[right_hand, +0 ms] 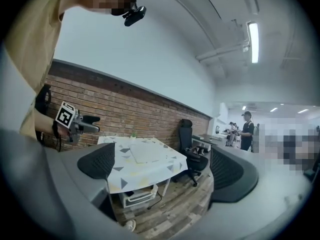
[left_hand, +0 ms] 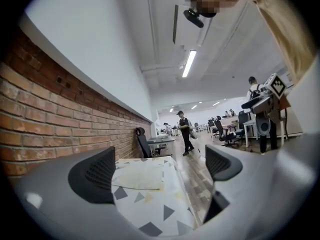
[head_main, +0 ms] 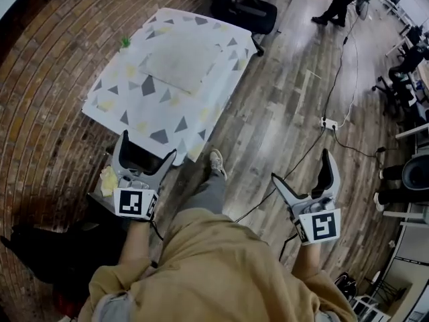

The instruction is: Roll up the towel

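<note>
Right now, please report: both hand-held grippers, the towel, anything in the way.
Left hand-held gripper open, empty. Right hand-held gripper open, empty. Towel flat on table, untouched. Office chair beyond table, not in the way.

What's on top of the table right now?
A pale towel lies flat, unrolled, on the triangle-patterned cloth; a small green thing sits near one corner. The cloth covers the tabletop itself, and whatever is under the towel is hidden.
</note>
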Demonstrator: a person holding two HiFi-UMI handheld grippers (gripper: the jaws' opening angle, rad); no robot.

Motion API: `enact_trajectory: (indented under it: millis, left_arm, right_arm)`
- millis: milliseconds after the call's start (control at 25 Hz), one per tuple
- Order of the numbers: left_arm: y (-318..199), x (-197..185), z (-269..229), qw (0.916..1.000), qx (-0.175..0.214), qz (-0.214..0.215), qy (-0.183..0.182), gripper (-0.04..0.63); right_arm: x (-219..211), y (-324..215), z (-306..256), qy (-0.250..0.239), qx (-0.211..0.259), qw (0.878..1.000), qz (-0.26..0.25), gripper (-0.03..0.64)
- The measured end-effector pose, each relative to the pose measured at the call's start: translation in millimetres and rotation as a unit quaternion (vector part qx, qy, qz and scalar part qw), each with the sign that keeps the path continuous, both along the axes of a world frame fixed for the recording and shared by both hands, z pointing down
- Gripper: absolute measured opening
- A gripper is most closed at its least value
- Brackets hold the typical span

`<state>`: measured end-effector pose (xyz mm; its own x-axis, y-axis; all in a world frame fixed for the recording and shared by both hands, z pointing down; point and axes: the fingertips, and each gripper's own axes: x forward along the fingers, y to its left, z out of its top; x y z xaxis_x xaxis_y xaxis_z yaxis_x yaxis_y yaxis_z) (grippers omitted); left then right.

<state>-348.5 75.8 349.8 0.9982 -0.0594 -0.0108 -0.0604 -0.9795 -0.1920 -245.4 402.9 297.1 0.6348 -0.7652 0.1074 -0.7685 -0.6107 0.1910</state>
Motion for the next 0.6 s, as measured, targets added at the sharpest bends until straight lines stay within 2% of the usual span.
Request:
enact_trajectory:
  millis: [200, 320, 400, 600]
  left_arm:
    - [-59.9, 130.7, 9.0, 0.9993, -0.024, -0.029, 0.000, 0.591]
    - [-92.7, 191.2, -6.9, 0.9990, -0.009, -0.043, 0.004, 0.591]
    - [-111.6, 218.3, -11.2, 0.9983, -0.006, -0.057, 0.003, 0.591]
    - [-138.0, 246.5, -0.8, 0.9953, -0.040, -0.086, -0.017, 0.591]
  right_arm:
    - [140.9, -72.5, -7.1, -0.009, -0.019, 0.999, -0.040, 0.571]
    - [209.4, -120.3, -19.9, -0.010, -0.031, 0.996, -0.079, 0.571]
    - [245.2, -146.6, -22.2, -0.014, -0.036, 0.995, -0.097, 0.571]
    - [293.5, -186.8, -23.5, -0.025, -0.039, 0.991, -0.125, 0.571]
